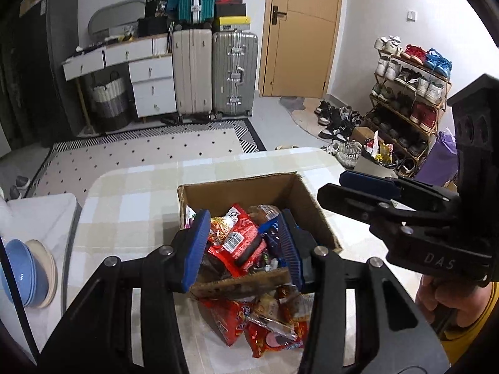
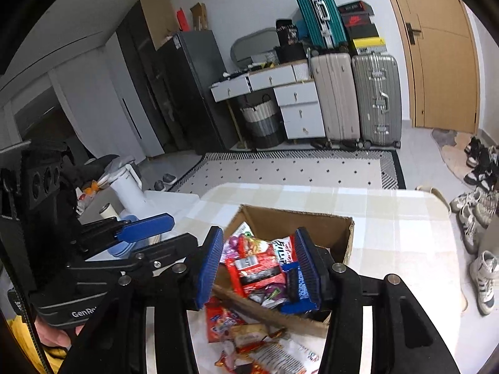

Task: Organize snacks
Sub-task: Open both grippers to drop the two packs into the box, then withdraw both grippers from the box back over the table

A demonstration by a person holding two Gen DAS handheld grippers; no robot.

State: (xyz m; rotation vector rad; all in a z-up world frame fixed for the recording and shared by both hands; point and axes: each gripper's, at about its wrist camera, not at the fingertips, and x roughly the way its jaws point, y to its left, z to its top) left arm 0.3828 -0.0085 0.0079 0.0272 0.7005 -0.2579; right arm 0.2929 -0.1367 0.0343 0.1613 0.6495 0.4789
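Note:
An open cardboard box [image 1: 274, 188] [image 2: 327, 222] stands on the checked table and holds several snack packets, with a red packet [image 1: 240, 243] [image 2: 259, 268] on top. More packets [image 1: 265, 321] [image 2: 249, 336] lie loose on the table in front of the box's near flap. My left gripper [image 1: 243, 249] hovers open and empty above the box's near side. My right gripper [image 2: 260, 265] is also open and empty over the box. Each gripper shows in the other's view, the right one [image 1: 352, 187] and the left one [image 2: 168, 230].
The checked table [image 1: 131, 199] [image 2: 399, 233] has rounded far corners. Blue and beige bowls [image 1: 28, 274] sit on a white surface to the left. A white kettle [image 2: 128, 190] stands at left. Suitcases, drawers, a door and a shoe rack [image 1: 408, 99] line the room.

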